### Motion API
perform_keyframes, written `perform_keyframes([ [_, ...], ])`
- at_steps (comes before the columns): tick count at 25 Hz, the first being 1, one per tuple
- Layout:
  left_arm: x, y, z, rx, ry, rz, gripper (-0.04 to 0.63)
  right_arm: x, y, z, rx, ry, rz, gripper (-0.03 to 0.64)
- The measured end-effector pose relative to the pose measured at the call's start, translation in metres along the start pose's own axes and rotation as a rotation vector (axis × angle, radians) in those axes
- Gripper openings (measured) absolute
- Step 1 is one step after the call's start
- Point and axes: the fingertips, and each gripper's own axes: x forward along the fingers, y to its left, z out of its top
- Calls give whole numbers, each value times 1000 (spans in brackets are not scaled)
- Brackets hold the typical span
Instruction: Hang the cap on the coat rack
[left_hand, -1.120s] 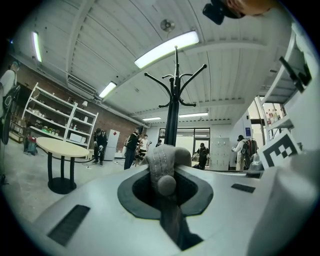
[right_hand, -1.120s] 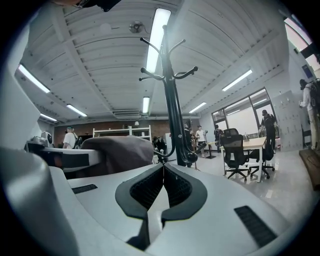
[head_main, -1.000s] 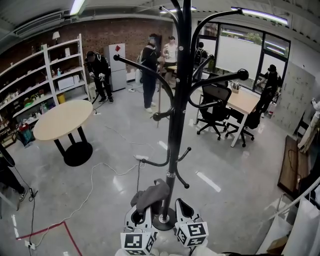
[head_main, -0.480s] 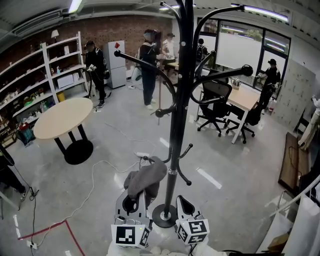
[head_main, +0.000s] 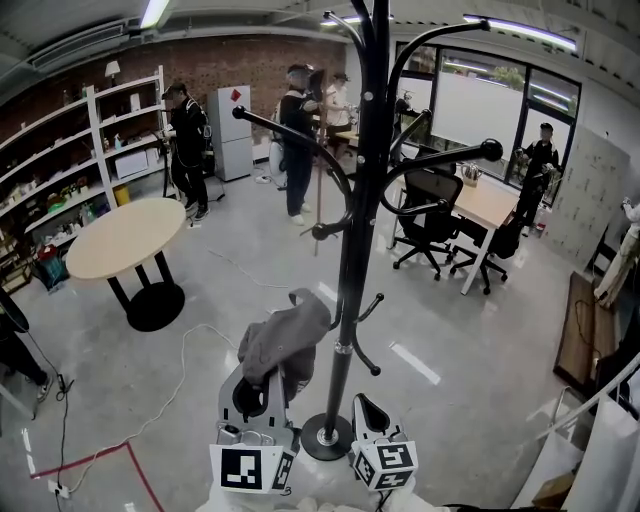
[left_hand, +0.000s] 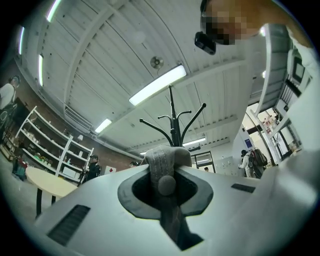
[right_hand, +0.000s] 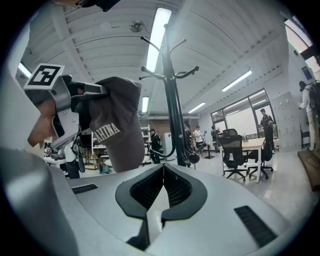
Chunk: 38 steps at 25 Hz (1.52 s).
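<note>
Cap (head_main: 287, 335) stands upright from left gripper (head_main: 268, 385) clamped on it, beside coat rack (head_main: 352, 300); right gripper (head_main: 364, 408) closed, empty

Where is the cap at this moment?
In the head view it is at lower centre: the grey cap is clamped in the left gripper, just left of the coat rack pole.

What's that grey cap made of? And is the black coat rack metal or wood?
The cap looks like soft grey cloth: it droops and folds, and stitched seams show. The coat rack looks like metal painted glossy black, since light glints on its thin curved arms; painted wood can't be ruled out.
</note>
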Motion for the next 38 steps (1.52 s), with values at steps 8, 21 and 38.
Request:
perform_keyframes([
  [8,16,0,40,13,-91,1,29,-3,-4,-3,1,8,-5,11],
  [21,36,0,87,36,-216,13,29,-7,-15,-3,10,4,-35,11],
  [38,61,-27,87,71,-210,-73,29,-13,-31,0,20,-6,-93,11],
])
